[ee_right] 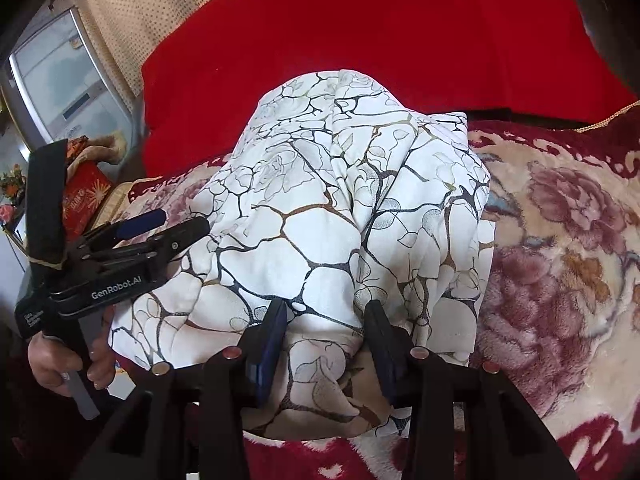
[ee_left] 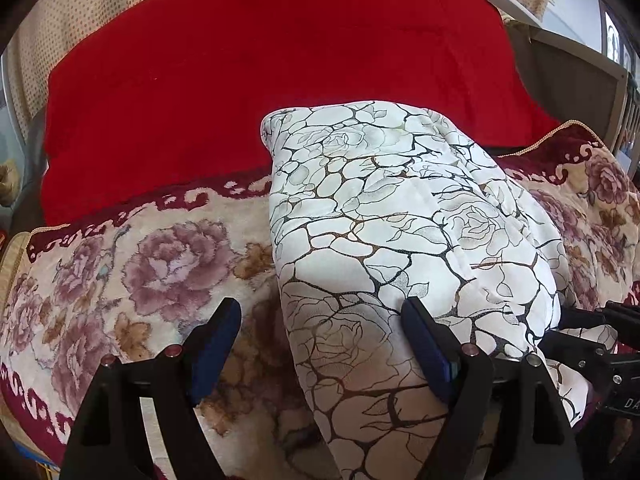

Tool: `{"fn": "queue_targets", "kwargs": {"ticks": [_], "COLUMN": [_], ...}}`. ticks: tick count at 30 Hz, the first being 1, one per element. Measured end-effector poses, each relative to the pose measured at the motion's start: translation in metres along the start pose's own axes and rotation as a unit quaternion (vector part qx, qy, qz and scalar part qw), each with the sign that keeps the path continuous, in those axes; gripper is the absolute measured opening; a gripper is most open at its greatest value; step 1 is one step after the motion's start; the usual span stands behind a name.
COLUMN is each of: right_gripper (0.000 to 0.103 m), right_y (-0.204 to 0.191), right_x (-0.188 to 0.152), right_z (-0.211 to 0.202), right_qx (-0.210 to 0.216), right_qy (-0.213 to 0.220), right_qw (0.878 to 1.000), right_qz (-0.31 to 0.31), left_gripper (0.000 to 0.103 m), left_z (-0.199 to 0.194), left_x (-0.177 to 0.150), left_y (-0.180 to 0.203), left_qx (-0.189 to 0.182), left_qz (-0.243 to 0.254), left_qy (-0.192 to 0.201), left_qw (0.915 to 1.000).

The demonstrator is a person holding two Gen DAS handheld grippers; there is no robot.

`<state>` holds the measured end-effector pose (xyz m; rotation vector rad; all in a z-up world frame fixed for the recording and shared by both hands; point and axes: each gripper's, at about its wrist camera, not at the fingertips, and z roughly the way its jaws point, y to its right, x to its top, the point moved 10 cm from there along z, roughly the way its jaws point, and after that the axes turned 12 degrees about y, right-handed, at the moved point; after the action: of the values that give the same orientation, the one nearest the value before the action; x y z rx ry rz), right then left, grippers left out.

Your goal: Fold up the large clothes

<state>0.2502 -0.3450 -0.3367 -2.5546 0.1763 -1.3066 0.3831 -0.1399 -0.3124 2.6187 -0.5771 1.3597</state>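
A white garment with a dark cracked-stone and rose print (ee_left: pixel 400 216) lies folded in a thick bundle on a floral blanket (ee_left: pixel 120 272). It also shows in the right wrist view (ee_right: pixel 320 208). My left gripper (ee_left: pixel 320 320) is open, its fingers astride the bundle's near left edge. It shows from the side in the right wrist view (ee_right: pixel 180 224). My right gripper (ee_right: pixel 326 320) is open, with the near hem of the garment lying between its fingers. Its black body shows at the right edge of the left wrist view (ee_left: pixel 600 340).
A red cloth (ee_left: pixel 260 72) covers the surface behind the blanket. A dotted cream curtain (ee_right: pixel 132 12) hangs at the back. A grey appliance (ee_right: pixel 60 76) and a red box (ee_right: pixel 84 196) stand at the left.
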Motion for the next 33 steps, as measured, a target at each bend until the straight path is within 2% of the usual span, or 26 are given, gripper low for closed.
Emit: {"fn": "queue_targets", "kwargs": {"ticks": [5,8,10,14,16,17,19,21,23,28,33], "right_gripper": [0.044,0.046,0.046,0.047,0.047,0.047,0.048,0.048,0.049,0.057,0.057], "right_y": [0.000,0.000,0.000,-0.001,0.000,0.000,0.000,-0.001,-0.004,-0.009,0.008], "right_x": [0.000,0.000,0.000,0.000,0.002,0.003,0.007,0.013,0.025,0.068,0.095], "right_z": [0.000,0.000,-0.001,-0.002,-0.003,-0.005,-0.008,-0.013,-0.020,-0.024,0.014], "right_qx": [0.002,0.006,0.008,0.011,0.013,0.017,0.023,0.029,0.030,0.022,0.000], "right_qy": [0.004,0.011,0.017,0.023,0.017,0.008,-0.007,-0.020,-0.020,0.020,0.028], "right_qw": [1.000,1.000,1.000,1.000,1.000,1.000,0.999,0.999,0.999,1.000,0.999], "right_qz": [0.000,-0.001,-0.001,0.000,0.005,0.010,0.022,0.032,0.023,0.008,0.030], "left_gripper": [0.084,0.091,0.097,0.097,0.097,0.097,0.097,0.097,0.097,0.097,0.097], "left_z": [-0.001,0.002,0.005,0.006,-0.003,-0.010,-0.024,-0.033,-0.033,-0.013,-0.014], "left_x": [0.000,0.000,-0.003,-0.008,0.001,0.008,0.020,0.025,0.023,0.003,-0.001], "left_y": [0.001,-0.002,-0.007,-0.009,-0.005,-0.006,-0.015,-0.023,-0.025,-0.020,-0.018], "left_qx": [0.001,0.008,0.011,-0.016,-0.046,-0.050,-0.018,0.009,0.015,0.020,0.015], "left_qz": [0.000,-0.007,-0.026,-0.077,-0.058,-0.047,-0.031,-0.011,-0.001,0.009,0.003], "left_qy": [0.000,0.000,-0.002,-0.030,-0.030,-0.013,0.030,0.053,0.049,-0.005,-0.004], "left_qw": [1.0000,0.9999,0.9996,0.9964,0.9968,0.9976,0.9989,0.9985,0.9987,0.9998,0.9999]}}
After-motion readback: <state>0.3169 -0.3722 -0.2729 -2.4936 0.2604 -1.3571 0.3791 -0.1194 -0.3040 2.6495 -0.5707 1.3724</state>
